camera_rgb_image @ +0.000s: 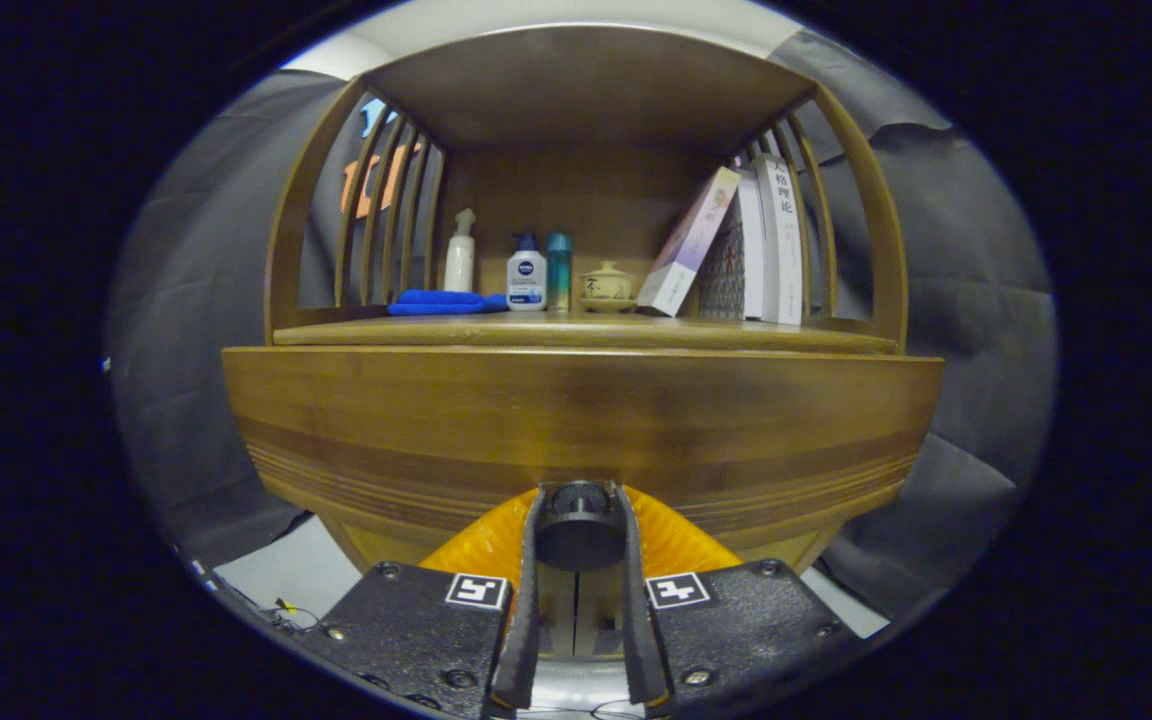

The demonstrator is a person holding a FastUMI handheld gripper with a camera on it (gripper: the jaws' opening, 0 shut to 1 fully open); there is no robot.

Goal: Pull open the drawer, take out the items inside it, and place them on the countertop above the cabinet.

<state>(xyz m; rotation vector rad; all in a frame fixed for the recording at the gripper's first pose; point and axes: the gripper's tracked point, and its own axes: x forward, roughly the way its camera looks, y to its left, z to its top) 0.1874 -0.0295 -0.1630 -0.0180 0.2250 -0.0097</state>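
A wooden cabinet fills the view, its drawer front [576,420] a wide brown panel just ahead of me. A round dark knob [578,525] sticks out from the drawer's lower middle. My gripper [578,500] has both fingers pressed on the sides of that knob, so it is shut on it. The drawer looks flush with the cabinet, and what lies inside is hidden. Above the drawer runs the countertop [576,332], a flat wooden shelf under a curved canopy.
On the countertop stand a folded blue cloth [441,301], a white spray bottle [459,252], a white pump bottle [526,272], a teal bottle [558,270], a small lidded ceramic jar [606,285] and leaning books [736,245]. Slatted wooden sides flank the shelf.
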